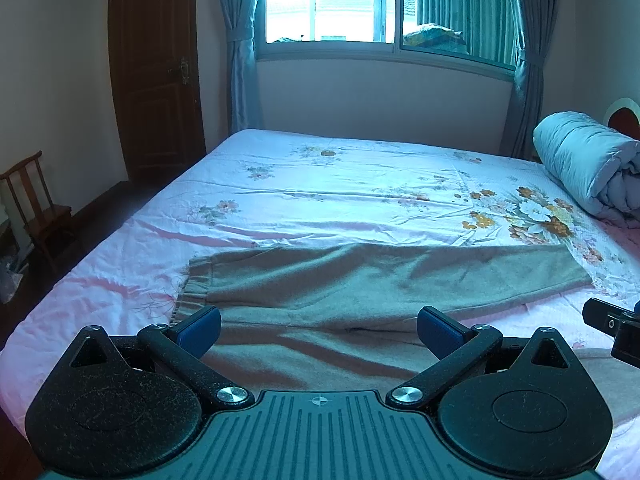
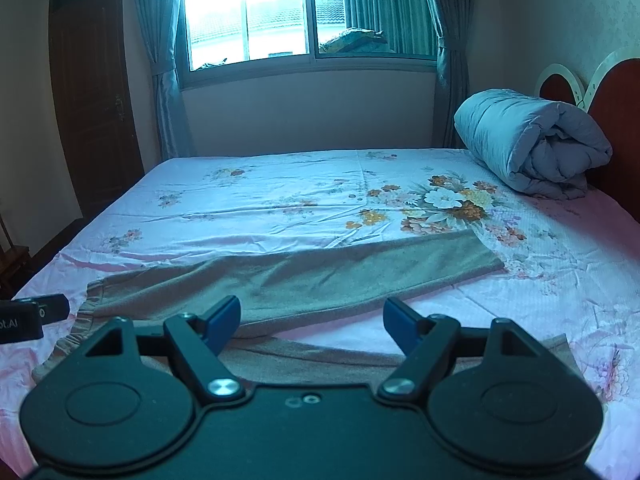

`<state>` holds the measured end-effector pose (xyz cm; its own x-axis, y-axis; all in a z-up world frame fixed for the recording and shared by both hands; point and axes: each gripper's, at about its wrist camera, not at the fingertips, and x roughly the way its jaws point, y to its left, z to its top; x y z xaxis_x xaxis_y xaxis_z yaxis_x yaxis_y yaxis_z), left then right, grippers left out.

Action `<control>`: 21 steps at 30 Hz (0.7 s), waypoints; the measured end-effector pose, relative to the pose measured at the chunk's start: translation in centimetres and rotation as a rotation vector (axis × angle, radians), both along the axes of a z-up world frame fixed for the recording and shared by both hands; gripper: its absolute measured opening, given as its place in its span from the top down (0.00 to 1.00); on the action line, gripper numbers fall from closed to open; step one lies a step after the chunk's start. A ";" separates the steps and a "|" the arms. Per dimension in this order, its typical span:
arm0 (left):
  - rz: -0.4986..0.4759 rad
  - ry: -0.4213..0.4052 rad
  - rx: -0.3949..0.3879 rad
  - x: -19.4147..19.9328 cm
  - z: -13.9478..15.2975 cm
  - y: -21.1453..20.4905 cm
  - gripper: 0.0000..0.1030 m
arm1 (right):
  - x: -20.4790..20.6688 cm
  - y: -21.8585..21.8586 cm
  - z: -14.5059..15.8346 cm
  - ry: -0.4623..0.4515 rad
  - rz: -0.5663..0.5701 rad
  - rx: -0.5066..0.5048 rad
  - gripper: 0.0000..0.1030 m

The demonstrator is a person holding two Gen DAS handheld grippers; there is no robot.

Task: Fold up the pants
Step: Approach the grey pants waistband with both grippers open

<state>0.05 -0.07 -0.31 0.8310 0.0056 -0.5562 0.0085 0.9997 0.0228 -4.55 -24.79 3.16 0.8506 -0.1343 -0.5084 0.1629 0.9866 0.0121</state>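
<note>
Grey-brown pants flat on bed

I count one pair of pants on one bed — one rolled quilt, one window, one door, one chair — and my two grippers, left gripper, right gripper.

Bright curtained window, dark wooden door, floral-sheeted bed.
</note>
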 end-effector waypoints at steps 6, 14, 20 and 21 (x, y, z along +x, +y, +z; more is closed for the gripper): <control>0.007 0.000 -0.004 0.0 0.0 0.0 0.00 | 0.0 0.0 0.0 0.002 0.002 -0.002 0.30; 0.008 -0.014 -0.020 0.1 0.1 0.1 0.00 | 0.0 0.1 0.0 0.004 0.000 -0.004 0.30; 0.009 -0.030 -0.026 0.1 0.0 0.1 0.00 | 0.1 0.1 -0.1 0.006 -0.001 -0.004 0.30; 0.009 -0.029 -0.029 0.2 0.0 0.1 0.00 | 0.1 0.1 -0.1 0.006 0.000 -0.004 0.30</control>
<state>0.23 0.08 -0.28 0.8466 -0.0028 -0.5322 -0.0005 1.0000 -0.0062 -4.47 -24.65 3.11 0.8476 -0.1361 -0.5129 0.1629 0.9866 0.0074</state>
